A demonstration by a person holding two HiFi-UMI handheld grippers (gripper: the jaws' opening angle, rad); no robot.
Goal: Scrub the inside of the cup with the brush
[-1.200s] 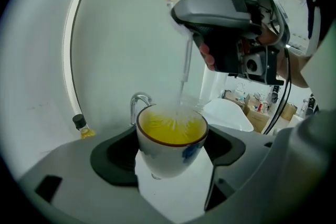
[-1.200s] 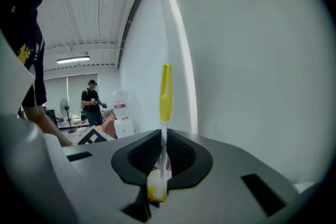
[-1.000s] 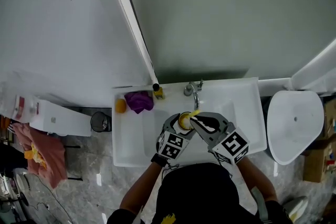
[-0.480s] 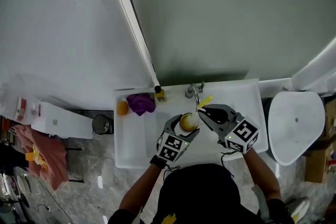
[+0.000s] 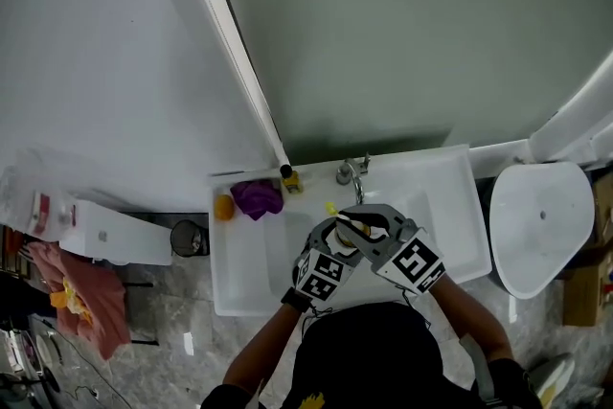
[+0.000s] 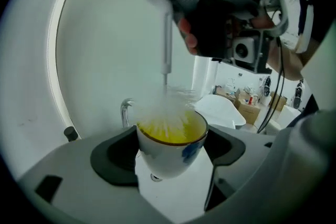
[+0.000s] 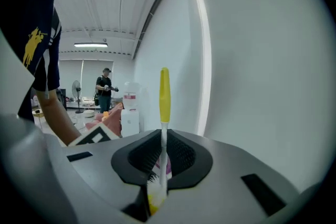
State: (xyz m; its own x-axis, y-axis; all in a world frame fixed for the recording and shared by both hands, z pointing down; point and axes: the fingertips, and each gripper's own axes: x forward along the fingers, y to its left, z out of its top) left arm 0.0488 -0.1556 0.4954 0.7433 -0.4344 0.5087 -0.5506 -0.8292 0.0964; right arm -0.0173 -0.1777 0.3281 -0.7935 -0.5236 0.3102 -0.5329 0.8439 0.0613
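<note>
Now, left gripper [image 6: 170, 155]: jaws standing wide, both dark pads pressed on the sides of the cup [image 6: 170, 145]. It has it, upright, mouth up.
Cup: white outside with a blue mark, yellow inside, dead centre of the left gripper view. In the head view it sits low centre, over the sink [image 5: 239, 278].
Right gripper [image 7: 161, 157]: jaws nearly together, pinching the thin stem of the brush [image 7: 164, 94]. The yellow handle end pokes out past the jaws.
Brush head: straight above the cup, stem coming down from the right gripper. The white bristles are blurred and sit in the cup's mouth against the yellow.
Crowding: the right gripper sits close over the left one and covers much of the cup in the head view.
Around: faucet [image 5: 354, 173] just behind the grippers. A purple cloth [image 5: 257, 197], an orange object [image 5: 222, 206] and a small dark-capped bottle [image 5: 288, 172] sit at the sink's upper left edge.
</note>
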